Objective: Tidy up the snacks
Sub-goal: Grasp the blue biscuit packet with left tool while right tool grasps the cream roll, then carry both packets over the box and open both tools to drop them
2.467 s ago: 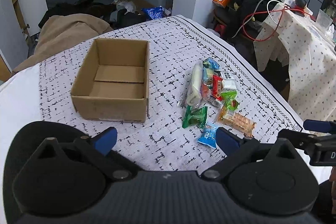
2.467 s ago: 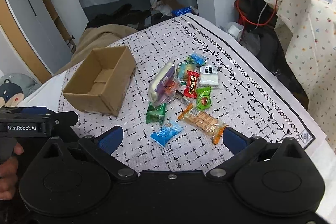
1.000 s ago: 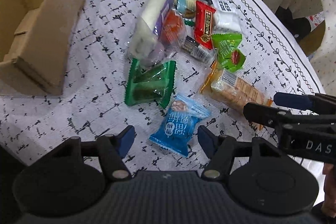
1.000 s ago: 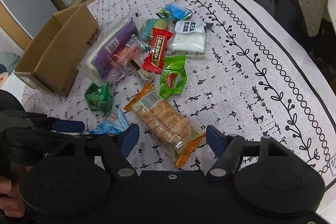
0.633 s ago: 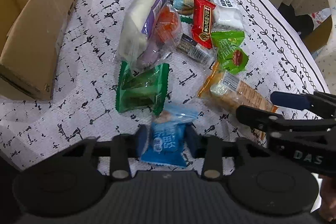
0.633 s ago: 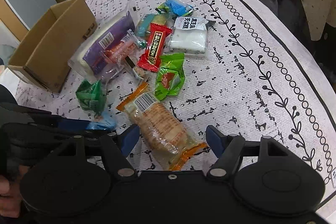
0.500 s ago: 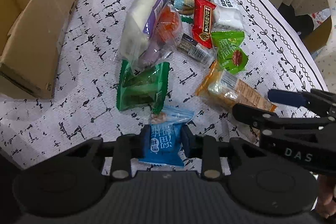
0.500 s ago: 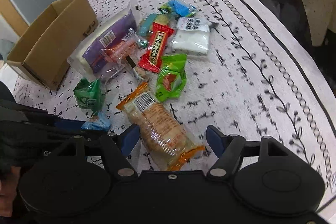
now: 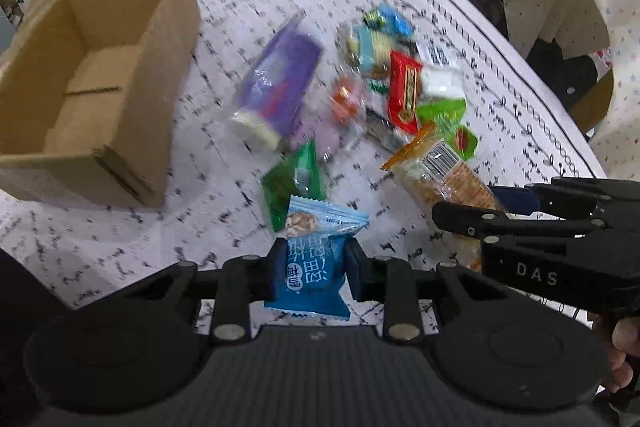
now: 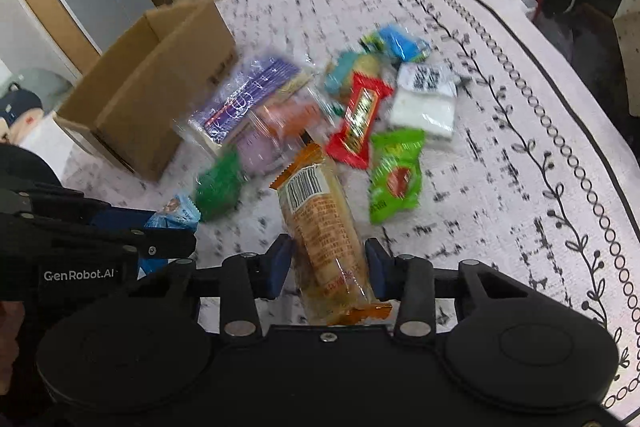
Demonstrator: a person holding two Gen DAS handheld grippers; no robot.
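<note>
gripping a blue packet [image 9: 312, 259] between its pads, the left gripper [image 9: 314, 263] hung just off the near edge of the snack pile, which serves here as the landmark. the packet stood upright in the clamp, its crimped top toward the pile. the right gripper [image 10: 326, 263] was clamped on a cracker pack [image 10: 324, 239], an orange-ended clear sleeve whose barcode end pointed at the pile. both held snacks looked raised off the cloth [image 10: 500, 187], though blur made that hard to judge.

the pile itself lay on the patterned cloth: a green packet [image 9: 294, 183] at its near side, a purple pack [image 9: 276, 91] on its left, a red bar [image 10: 358, 123] in the middle, a white packet [image 10: 426, 103] on its right, a lime packet [image 10: 396, 175] at its near right, and a small blue packet [image 10: 400, 43] at its far end. a cardboard box [image 9: 92, 99] stood open left of the pile, apart from it, with only its own flaps showing on the floor. much of the pile was smeared by motion.
</note>
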